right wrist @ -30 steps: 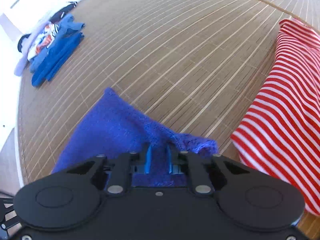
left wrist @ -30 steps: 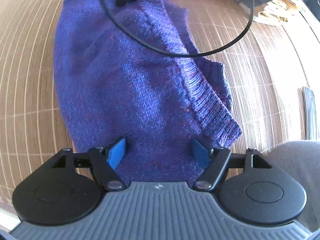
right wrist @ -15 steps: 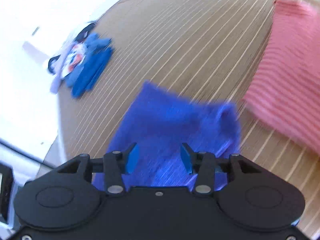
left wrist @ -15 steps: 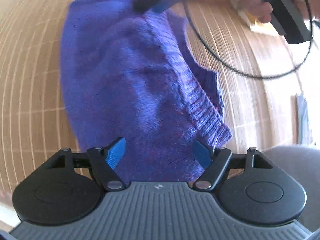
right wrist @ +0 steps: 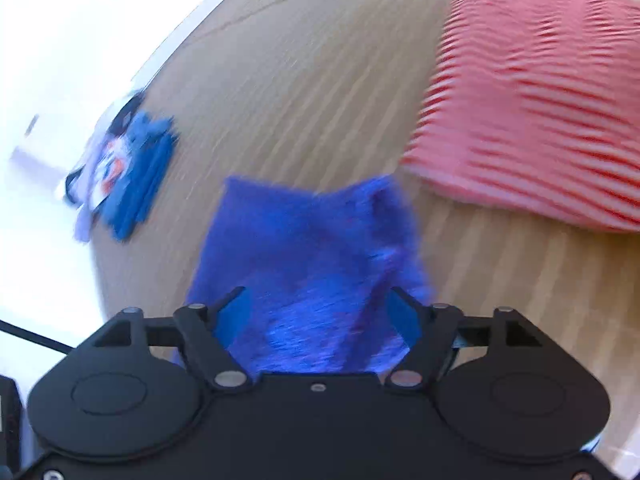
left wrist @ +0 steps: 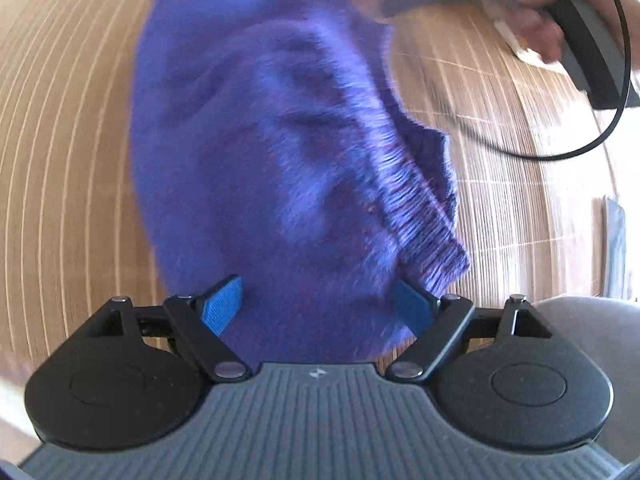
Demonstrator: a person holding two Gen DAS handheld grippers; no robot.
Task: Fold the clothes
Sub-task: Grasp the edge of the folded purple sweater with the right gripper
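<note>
A folded purple-blue knit sweater (left wrist: 280, 152) lies flat on the bamboo mat, its ribbed hem (left wrist: 424, 208) along the right side. My left gripper (left wrist: 318, 306) hovers over the sweater's near end, its jaws wide and still opening, pads off the knit. In the right wrist view the same sweater (right wrist: 312, 256) lies below my right gripper (right wrist: 320, 310), whose jaws are opening wide above the fabric without pinching it. The right gripper's body and the hand holding it (left wrist: 540, 28) show blurred at the top right of the left wrist view.
A red-and-white striped garment (right wrist: 536, 112) lies to the right of the sweater. A stack of folded blue clothes (right wrist: 132, 184) sits at the mat's far left edge. A black cable (left wrist: 592, 136) loops over the mat. A grey-clad leg (left wrist: 592, 332) is at the lower right.
My right gripper let go of the sweater's corner, opened wide and drew back and sideways. The released corner dropped flat. My left gripper lifted slightly and widened.
</note>
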